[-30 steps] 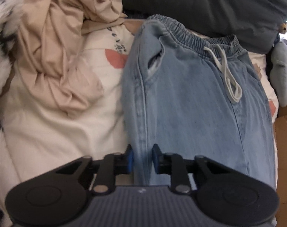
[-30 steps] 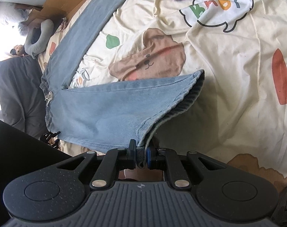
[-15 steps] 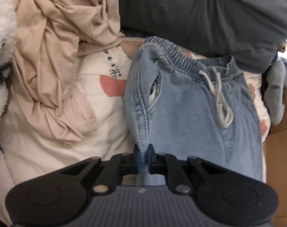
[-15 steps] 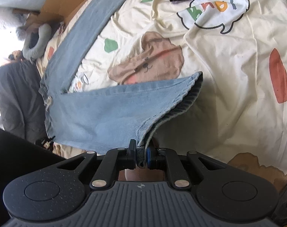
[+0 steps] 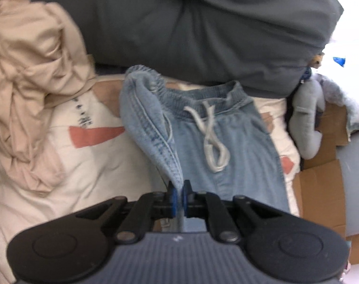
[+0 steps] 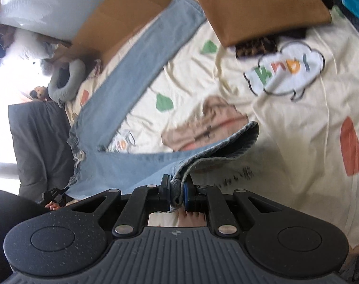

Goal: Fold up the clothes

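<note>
Light blue jeans [image 5: 233,151] with an elastic waistband and a white drawstring [image 5: 211,139] lie on a cream printed bedsheet [image 5: 89,165]. My left gripper [image 5: 178,195] is shut on the jeans' left side seam, which rises from the sheet as a folded ridge up to the waistband. In the right wrist view my right gripper [image 6: 177,189] is shut on the hem of one leg [image 6: 217,148], held above the sheet. The other leg [image 6: 141,64] stretches flat toward the far cardboard. The left gripper [image 6: 56,195] shows small at the waist end.
A crumpled beige garment [image 5: 30,90] lies left of the jeans. A dark grey pillow [image 5: 203,30] runs behind the waistband. A grey plush toy [image 5: 307,118] and cardboard [image 5: 321,194] sit to the right. A brown cardboard piece [image 6: 255,4] and leopard-print cloth [image 6: 255,46] lie at the sheet's far end.
My left gripper went from open around the side seam to shut on it, then lifted it and pulled back. My right gripper kept hold of the hem and rose a little.
</note>
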`<state>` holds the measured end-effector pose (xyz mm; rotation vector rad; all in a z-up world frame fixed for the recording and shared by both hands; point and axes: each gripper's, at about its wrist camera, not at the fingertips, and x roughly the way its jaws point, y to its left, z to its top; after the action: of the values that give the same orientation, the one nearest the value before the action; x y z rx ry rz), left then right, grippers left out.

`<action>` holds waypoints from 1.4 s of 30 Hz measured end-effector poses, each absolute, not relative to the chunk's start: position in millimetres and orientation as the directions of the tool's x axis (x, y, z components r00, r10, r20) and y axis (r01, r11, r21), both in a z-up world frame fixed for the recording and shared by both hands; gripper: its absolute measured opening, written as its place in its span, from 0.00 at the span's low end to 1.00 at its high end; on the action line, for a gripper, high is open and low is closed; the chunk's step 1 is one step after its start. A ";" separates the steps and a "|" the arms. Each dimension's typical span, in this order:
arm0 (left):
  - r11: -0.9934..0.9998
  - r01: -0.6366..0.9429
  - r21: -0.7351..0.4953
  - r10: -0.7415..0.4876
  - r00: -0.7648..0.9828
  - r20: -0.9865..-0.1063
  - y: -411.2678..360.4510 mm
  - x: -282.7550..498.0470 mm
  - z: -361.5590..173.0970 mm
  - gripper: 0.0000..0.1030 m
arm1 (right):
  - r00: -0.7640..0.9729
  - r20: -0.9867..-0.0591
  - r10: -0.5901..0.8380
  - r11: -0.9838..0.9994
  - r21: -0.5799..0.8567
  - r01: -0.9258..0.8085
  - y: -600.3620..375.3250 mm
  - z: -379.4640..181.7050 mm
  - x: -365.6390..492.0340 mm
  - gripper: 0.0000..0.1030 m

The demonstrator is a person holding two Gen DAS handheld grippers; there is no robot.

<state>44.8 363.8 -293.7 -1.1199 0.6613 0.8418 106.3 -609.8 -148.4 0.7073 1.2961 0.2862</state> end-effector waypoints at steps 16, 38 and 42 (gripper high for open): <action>0.317 -0.879 -0.356 0.318 0.452 -0.833 342.9 110.2 -244.6 0.04 | 0.365 -0.695 0.619 0.694 0.702 0.159 -633.0 -150.1 152.3 0.08; 0.407 -0.856 -0.320 0.294 0.454 -0.841 342.7 209.6 -242.0 0.04 | 0.398 -0.713 0.577 0.706 0.681 0.196 -640.0 -167.6 249.8 0.08; 0.417 -0.850 -0.322 0.292 0.461 -0.838 342.3 227.4 -248.2 0.04 | 0.411 -0.720 0.560 0.717 0.669 0.195 -639.4 -170.3 269.4 0.08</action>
<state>227.4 342.3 -248.2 -0.8454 0.7819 0.8158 269.4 -639.4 -170.3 0.7755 1.1519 0.2610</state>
